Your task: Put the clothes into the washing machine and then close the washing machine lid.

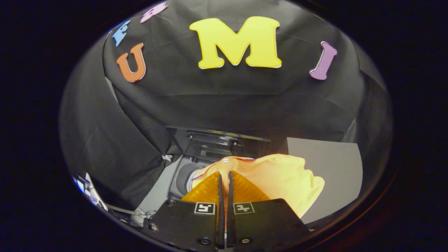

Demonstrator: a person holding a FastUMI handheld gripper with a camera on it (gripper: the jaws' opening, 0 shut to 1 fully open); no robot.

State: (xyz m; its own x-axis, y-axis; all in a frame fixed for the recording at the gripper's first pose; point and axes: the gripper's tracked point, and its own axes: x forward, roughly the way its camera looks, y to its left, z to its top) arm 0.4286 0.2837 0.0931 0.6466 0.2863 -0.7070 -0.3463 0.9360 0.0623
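Gripper [225, 174] fingers pinch nearly closed on the orange shirt [280, 178]. It hangs beside the washing machine [182, 176], lid [224, 141] up.

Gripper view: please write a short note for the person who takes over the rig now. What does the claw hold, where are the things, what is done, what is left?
Claw: shut on the orange garment, fingers nearly together, cloth pinched between them.
Garment: hangs beyond the fingers, over the washing machine and the grey surface beside it.
Washing machine: lid up, drum opening uncovered just ahead.
Done: garment picked up and brought to the machine.
Left: lower it into the drum, release, close the lid.
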